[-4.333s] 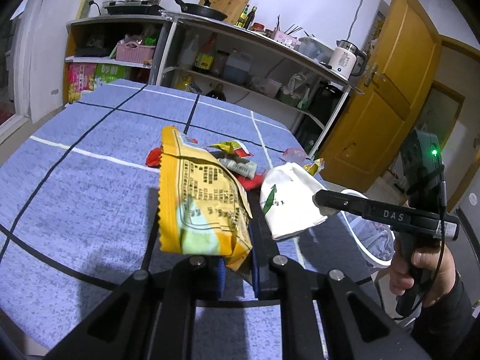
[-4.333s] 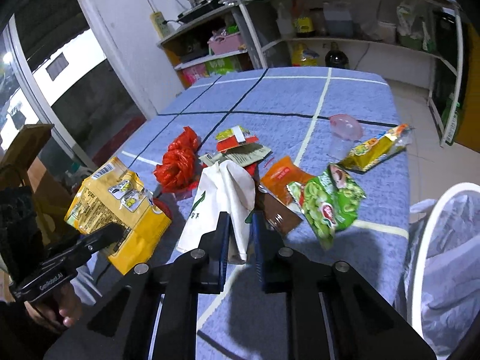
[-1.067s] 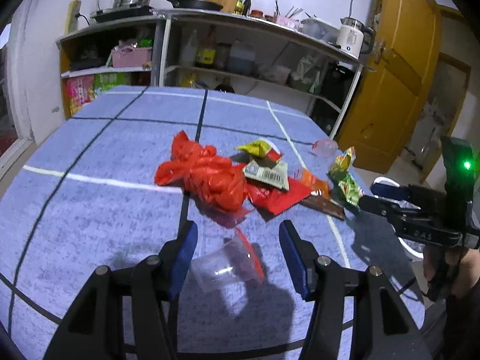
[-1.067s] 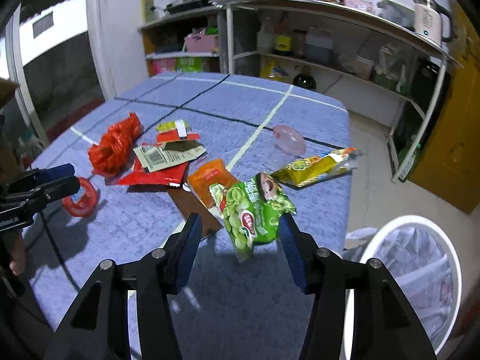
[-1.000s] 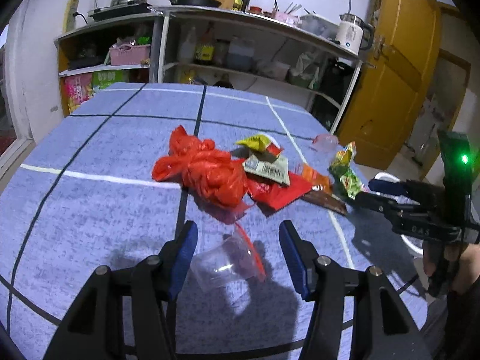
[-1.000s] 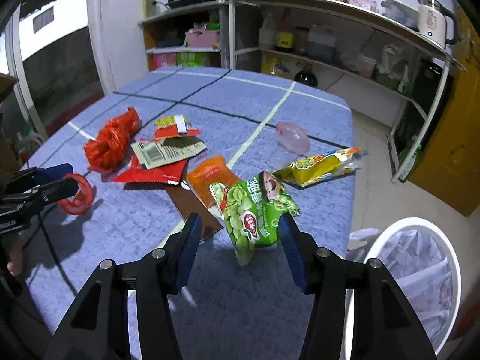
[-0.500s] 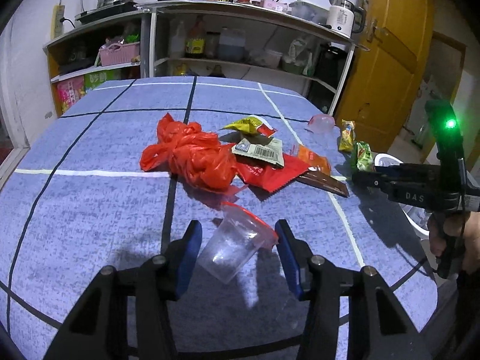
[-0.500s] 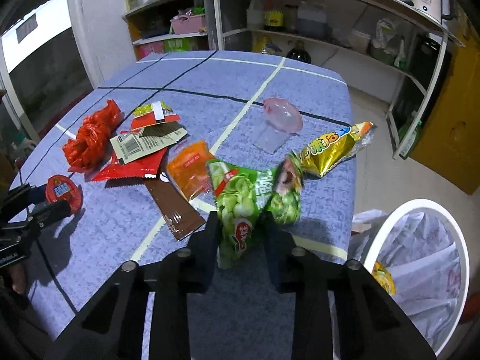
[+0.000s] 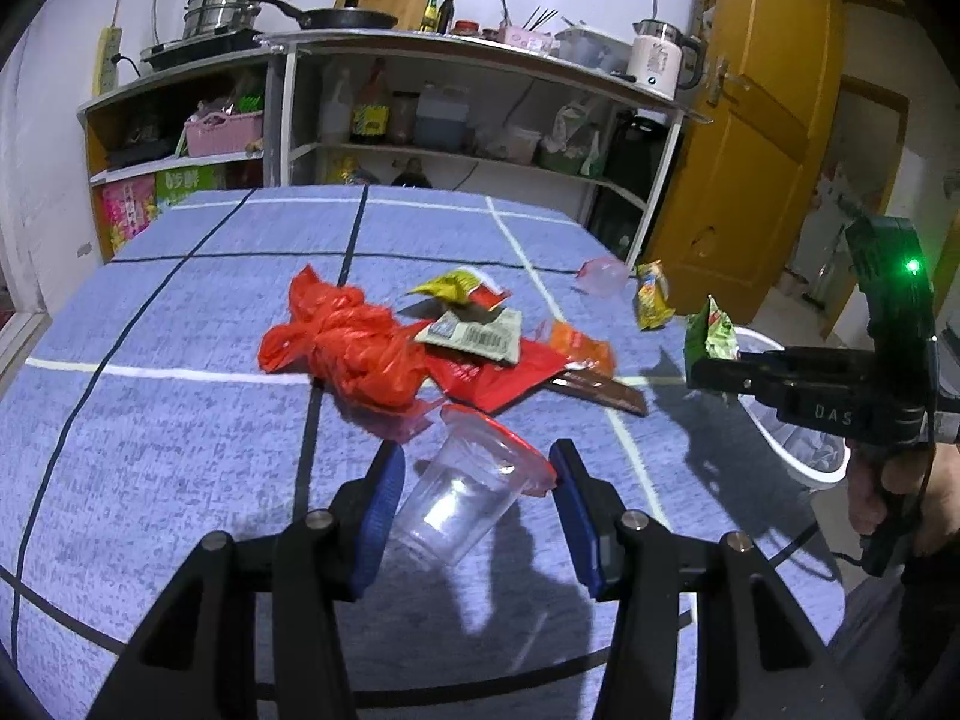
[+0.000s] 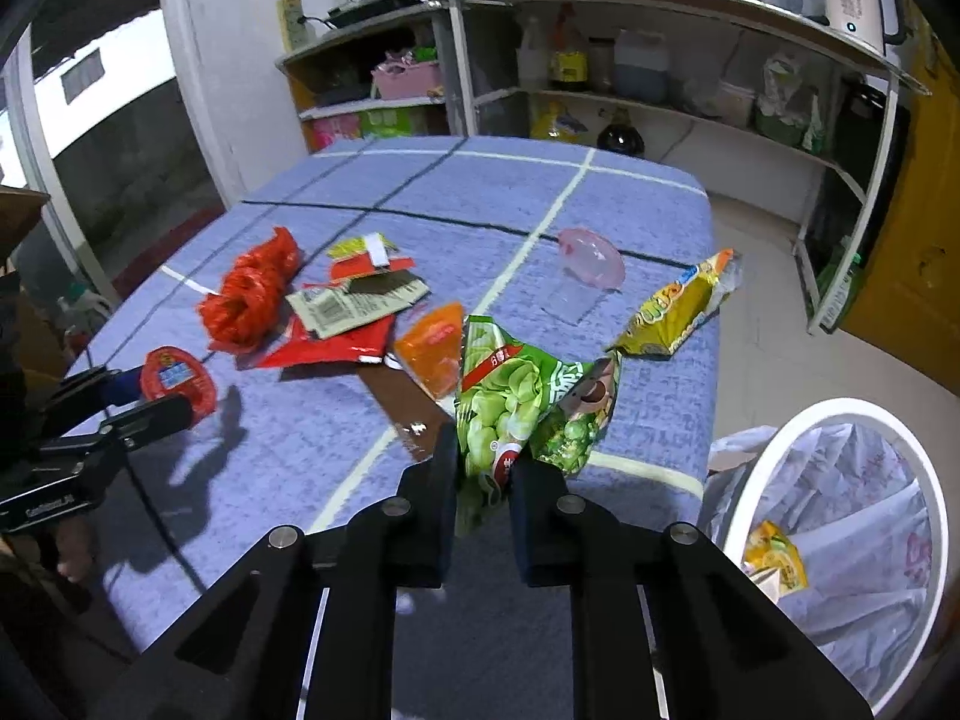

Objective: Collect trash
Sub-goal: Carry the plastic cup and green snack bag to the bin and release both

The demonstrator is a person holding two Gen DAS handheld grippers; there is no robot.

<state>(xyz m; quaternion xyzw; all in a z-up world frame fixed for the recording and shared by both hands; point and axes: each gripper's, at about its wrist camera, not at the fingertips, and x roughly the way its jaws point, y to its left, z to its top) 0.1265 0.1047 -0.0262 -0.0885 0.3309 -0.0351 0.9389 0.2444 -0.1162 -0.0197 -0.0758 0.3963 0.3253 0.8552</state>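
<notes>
My left gripper (image 9: pixel 474 498) is shut on a clear plastic cup with a red rim (image 9: pixel 462 495), lifted off the blue tablecloth (image 9: pixel 150 420). My right gripper (image 10: pixel 485 468) is shut on a green snack bag (image 10: pixel 516 402), held above the table's near edge; the bag also shows in the left wrist view (image 9: pixel 711 336). A white-rimmed trash bin (image 10: pixel 840 540) with a plastic liner stands on the floor to the right and holds a yellow wrapper (image 10: pixel 774 558). A red plastic bag (image 9: pixel 348 348), several flat wrappers (image 9: pixel 480 336), a yellow bag (image 10: pixel 678 306) and a pink-lidded cup (image 10: pixel 585 267) lie on the table.
Shelves (image 9: pixel 420 138) with pots, bottles and a kettle stand behind the table. A yellow door (image 9: pixel 744 150) is at the right. The bin also shows in the left wrist view (image 9: pixel 786 420) beside the table's right edge.
My right gripper closed on the green snack bag and lifted it. My left gripper closed on the clear cup and raised it. Earlier, the yellow bag and white paper bag left the grippers.
</notes>
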